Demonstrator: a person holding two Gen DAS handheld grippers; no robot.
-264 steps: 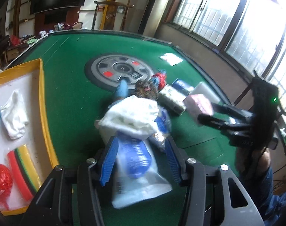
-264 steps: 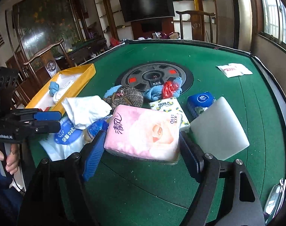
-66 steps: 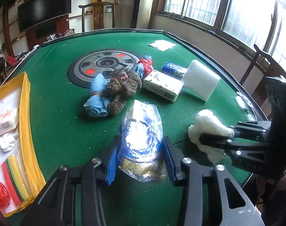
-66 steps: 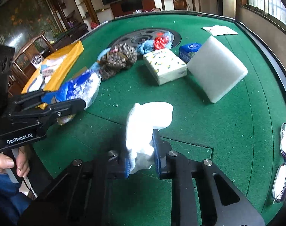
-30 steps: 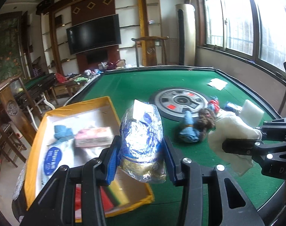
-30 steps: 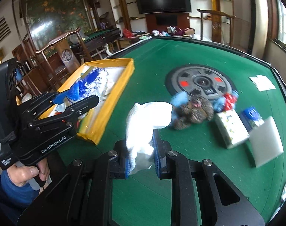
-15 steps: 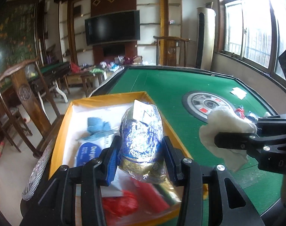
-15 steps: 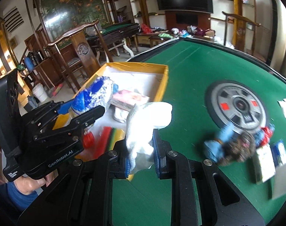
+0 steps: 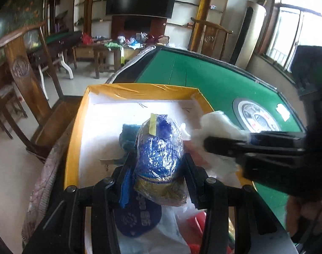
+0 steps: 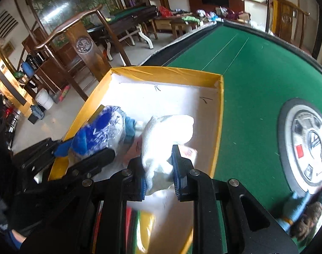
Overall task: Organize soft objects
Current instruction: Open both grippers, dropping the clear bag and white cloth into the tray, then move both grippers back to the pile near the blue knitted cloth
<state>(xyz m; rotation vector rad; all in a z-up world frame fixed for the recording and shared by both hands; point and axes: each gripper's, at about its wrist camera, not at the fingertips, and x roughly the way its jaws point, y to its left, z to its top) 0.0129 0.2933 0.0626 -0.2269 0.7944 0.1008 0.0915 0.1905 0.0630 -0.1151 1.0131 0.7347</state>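
We cannot read any text cleanly in either view. In the left wrist view, the dark blue plastic pouch [image 9: 137, 218] lying in the yellow-rimmed, white-lined cardboard tray [image 9: 139, 91] carries white printed characters and a round emblem, but we cannot make them out. The crinkled clear bag with blue and gold printing [image 9: 159, 158] shows white lettering too creased to read. On the tray's white floor we see short black pen strokes [image 10: 205, 100], which form no legible word. In the right wrist view motion blur smears the bag's print [image 10: 101, 135].
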